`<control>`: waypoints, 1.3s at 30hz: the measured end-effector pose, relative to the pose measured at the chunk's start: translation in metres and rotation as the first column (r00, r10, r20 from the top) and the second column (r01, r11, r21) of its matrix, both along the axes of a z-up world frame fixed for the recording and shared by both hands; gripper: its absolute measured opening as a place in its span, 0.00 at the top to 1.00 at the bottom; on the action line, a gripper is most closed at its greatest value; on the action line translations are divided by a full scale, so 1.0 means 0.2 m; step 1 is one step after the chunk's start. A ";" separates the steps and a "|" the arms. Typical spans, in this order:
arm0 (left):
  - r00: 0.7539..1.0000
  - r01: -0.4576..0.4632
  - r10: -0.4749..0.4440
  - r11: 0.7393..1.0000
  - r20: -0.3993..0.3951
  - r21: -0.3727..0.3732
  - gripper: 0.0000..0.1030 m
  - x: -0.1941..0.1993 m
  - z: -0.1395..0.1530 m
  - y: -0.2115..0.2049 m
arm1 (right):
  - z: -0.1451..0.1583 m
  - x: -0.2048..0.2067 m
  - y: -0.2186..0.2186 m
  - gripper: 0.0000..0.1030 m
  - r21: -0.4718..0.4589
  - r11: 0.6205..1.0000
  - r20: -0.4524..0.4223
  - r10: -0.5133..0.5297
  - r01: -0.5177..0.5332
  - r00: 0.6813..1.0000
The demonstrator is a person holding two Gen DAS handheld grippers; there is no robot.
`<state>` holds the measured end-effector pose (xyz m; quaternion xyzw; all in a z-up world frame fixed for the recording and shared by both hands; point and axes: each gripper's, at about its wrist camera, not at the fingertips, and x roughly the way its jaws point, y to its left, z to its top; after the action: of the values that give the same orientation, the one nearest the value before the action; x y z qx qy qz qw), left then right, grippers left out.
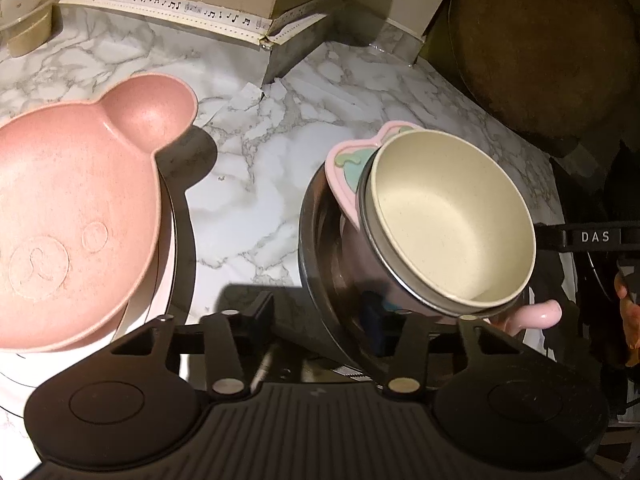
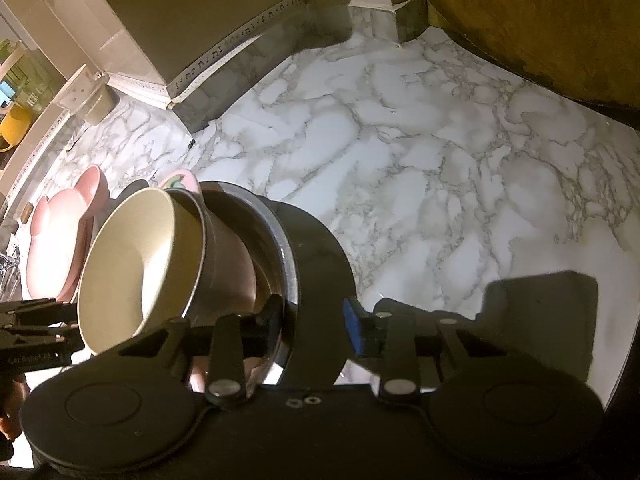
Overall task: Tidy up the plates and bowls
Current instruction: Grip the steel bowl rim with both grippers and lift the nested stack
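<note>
On the marble counter: a large steel bowl (image 1: pixel 320 240) stands with a smaller steel bowl tilted inside it, a cream bowl (image 1: pixel 456 216) nested in that, and a pink lid (image 1: pixel 348 168) wedged behind.
Risk: the tilted stack looks loose; a one-sided pull could tip the cream bowl out or slide the lid off.
Right gripper (image 2: pixel 312 320): its jaws straddle the large bowl's rim, one finger inside, the blue pad outside; I cannot tell whether they pinch.
Left gripper (image 1: pixel 316 312): partly closed at the near rim; contact is hidden.
Bear plate (image 1: pixel 80 208): pink, left of the stack, well apart, resting on other plates.
</note>
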<state>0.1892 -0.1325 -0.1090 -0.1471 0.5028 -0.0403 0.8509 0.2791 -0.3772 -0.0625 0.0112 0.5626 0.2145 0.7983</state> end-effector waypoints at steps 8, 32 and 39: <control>1.000 -0.004 0.004 1.000 -0.008 0.007 0.72 0.02 0.00 0.01 | 0.02 -0.03 0.04 0.82 -0.023 0.999 0.017 0.036 -0.036 0.999; 0.999 0.030 -0.033 0.996 0.033 0.082 0.87 0.04 0.09 -0.03 | 0.12 -0.11 0.14 0.89 -0.106 0.994 0.108 0.037 -0.025 0.993; 0.998 0.030 -0.034 0.997 0.059 0.068 0.87 0.02 0.18 0.00 | 0.22 -0.14 0.14 0.89 -0.086 0.996 0.143 0.024 -0.012 0.989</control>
<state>0.1939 -0.1328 -0.0724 -0.1094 0.4803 -0.0414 0.8693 0.2512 -0.3493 -0.0192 -0.0434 0.5123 0.1976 0.8346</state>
